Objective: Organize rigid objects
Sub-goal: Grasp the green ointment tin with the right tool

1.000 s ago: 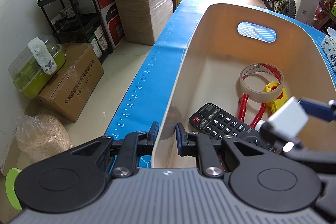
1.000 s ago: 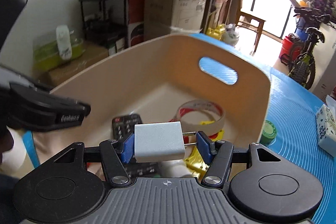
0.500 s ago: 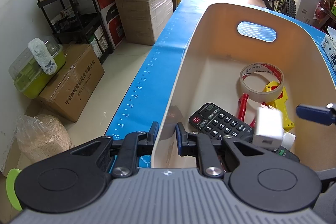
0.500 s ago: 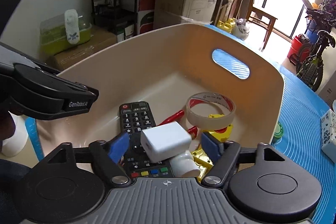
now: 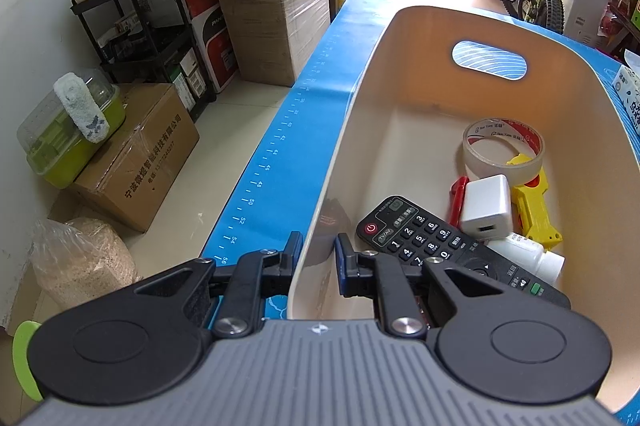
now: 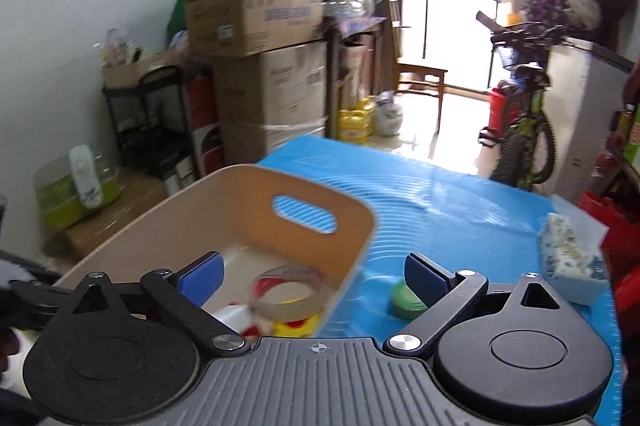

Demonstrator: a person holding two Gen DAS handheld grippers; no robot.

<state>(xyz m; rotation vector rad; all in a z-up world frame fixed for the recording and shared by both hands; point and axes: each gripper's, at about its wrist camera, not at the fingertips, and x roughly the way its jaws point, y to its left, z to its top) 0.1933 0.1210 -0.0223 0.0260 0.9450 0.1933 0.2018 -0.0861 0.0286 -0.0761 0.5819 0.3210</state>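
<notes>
- The left gripper is pinching the near-left wall of the beige bin, one blue pad outside the wall and one inside, so its jaws are clamped on the rim.
- The bin is sitting on a blue mat with a printed ruler scale running along its left edge.
- Inside the bin, a black remote control is lying nearest the left gripper, angled toward the near-right corner.
- Just right of the remote's top end, a white charger block is resting with its USB port facing the camera – it is lying partly over the red handles of a tool and touching the remote.
- Behind the charger, a roll of clear tape is leaning on a yellow plastic piece, and a small white bottle is lying on its side in front of that yellow piece.
- The far wall of the bin is showing an oval handle cut-out.
- In the right wrist view – somewhat blurred – the right gripper is hanging above the bin's right rim with its blue pads spread wide apart and nothing between them.
- A green round lid is lying on the mat just outside the bin, close to the right pad.
- Further right, a tissue pack is sitting on the mat near its edge.
</notes>
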